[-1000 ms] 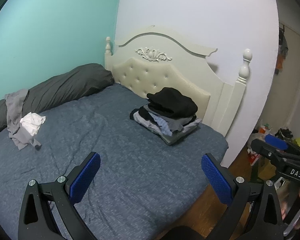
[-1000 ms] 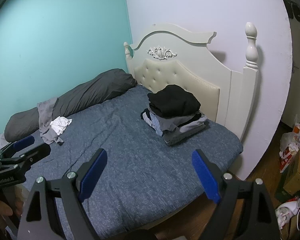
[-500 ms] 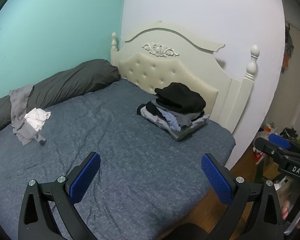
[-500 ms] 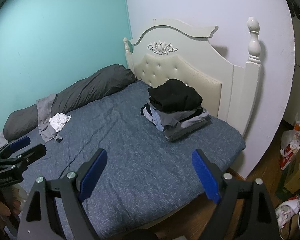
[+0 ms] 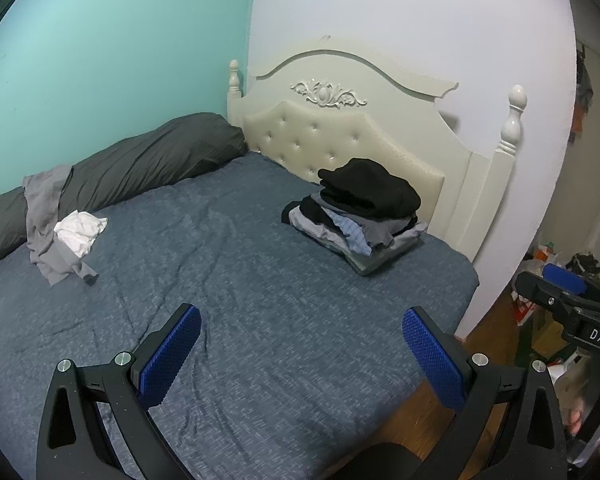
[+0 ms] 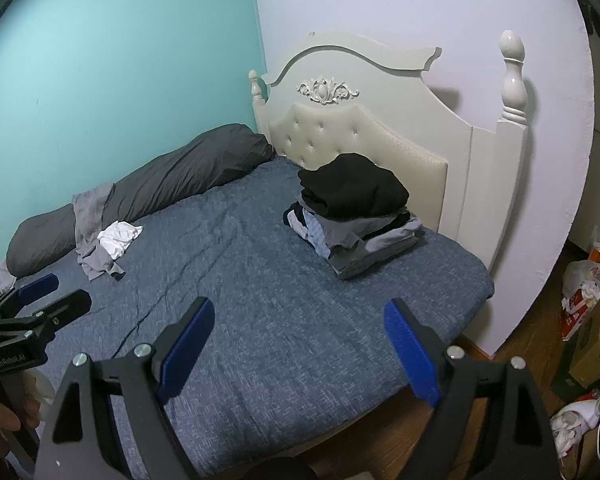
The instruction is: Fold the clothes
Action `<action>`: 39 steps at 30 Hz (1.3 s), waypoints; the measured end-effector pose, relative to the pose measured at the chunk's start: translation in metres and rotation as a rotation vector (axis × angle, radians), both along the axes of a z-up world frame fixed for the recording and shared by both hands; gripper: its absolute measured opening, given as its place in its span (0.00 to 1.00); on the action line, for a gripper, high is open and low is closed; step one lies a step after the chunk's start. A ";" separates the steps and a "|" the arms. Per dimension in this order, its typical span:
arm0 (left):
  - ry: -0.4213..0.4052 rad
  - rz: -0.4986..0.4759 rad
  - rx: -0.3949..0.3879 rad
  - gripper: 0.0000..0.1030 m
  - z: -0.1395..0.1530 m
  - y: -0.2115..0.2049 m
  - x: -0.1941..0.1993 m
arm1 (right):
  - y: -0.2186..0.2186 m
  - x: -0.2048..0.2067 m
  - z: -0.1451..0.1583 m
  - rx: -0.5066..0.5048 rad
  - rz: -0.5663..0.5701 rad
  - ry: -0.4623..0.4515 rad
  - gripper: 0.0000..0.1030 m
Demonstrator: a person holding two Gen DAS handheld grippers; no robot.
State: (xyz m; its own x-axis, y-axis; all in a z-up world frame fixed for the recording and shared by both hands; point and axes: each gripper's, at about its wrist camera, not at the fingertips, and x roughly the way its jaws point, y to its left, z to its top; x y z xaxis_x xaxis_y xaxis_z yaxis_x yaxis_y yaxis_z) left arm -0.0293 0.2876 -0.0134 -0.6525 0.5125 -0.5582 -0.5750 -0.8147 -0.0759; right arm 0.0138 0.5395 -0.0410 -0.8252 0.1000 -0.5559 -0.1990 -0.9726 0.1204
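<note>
We find both tools idle above the near edge of the bed. The left gripper has its jaws spread wide and holds nothing; the right gripper is likewise spread wide and empty. Each appears at the edge of the other's view (side on, so we judge their state from their own cameras).

Task items: a stack of folded clothes sits at the head of the bed, close to the headboard, a black piece on top. Two loose garments lie well apart from it, near the far side: a grey garment draped partly over the dark bolster, and a white garment crumpled on top of it.

Step in hand, as we judge it: reaching for the next unfolded piece. To do it well, we advise taking the white one first, since it lies on the grey. Pinch one layer at an edge or corner, not the bunched middle, and lift clear of the grey cloth so it is not dragged along. Spread it flat on the bare middle of the sheet before folding.

Count: two grippers, one stack (layers too compressed to count), two loose garments, one bolster, one headboard with two posts.
</note>
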 end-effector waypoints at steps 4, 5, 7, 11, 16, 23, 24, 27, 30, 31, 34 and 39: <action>-0.001 0.003 -0.005 1.00 -0.003 -0.001 0.000 | -0.001 -0.001 -0.004 -0.004 0.001 -0.008 0.85; -0.001 0.003 -0.005 1.00 -0.003 -0.001 -0.001 | -0.001 -0.001 -0.005 -0.004 0.001 -0.009 0.85; -0.002 0.003 -0.006 1.00 -0.004 -0.002 -0.001 | -0.001 -0.002 -0.005 -0.004 0.001 -0.010 0.85; -0.004 0.005 -0.008 1.00 -0.005 -0.003 -0.002 | 0.000 -0.003 -0.005 -0.004 0.002 -0.010 0.85; -0.006 0.008 -0.011 1.00 -0.007 -0.003 -0.003 | 0.000 -0.004 -0.007 -0.003 0.003 -0.009 0.85; -0.002 0.015 -0.009 1.00 -0.008 -0.006 -0.004 | -0.001 -0.005 -0.009 -0.005 0.001 -0.013 0.85; -0.001 0.015 -0.009 1.00 -0.008 -0.006 -0.003 | -0.002 -0.005 -0.009 -0.005 0.000 -0.014 0.85; 0.002 0.016 -0.011 1.00 -0.007 -0.007 -0.003 | -0.002 -0.006 -0.008 -0.006 0.001 -0.013 0.85; 0.002 0.016 -0.010 1.00 -0.007 -0.008 -0.003 | -0.002 -0.005 -0.008 -0.005 0.002 -0.011 0.85; 0.003 0.016 -0.011 1.00 -0.007 -0.008 -0.004 | -0.002 -0.005 -0.008 -0.005 0.002 -0.010 0.85; 0.003 0.015 -0.012 1.00 -0.006 -0.007 -0.004 | -0.002 -0.005 -0.008 -0.006 0.002 -0.010 0.85; 0.003 0.020 -0.014 1.00 -0.006 -0.008 -0.005 | -0.001 -0.006 -0.008 -0.006 0.003 -0.011 0.85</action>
State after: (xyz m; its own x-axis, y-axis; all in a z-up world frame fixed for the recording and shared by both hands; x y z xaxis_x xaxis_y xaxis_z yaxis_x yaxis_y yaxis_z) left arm -0.0341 0.2795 -0.0196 -0.6642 0.4918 -0.5629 -0.5590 -0.8268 -0.0627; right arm 0.0077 0.5384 -0.0494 -0.8195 0.0943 -0.5652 -0.1976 -0.9724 0.1243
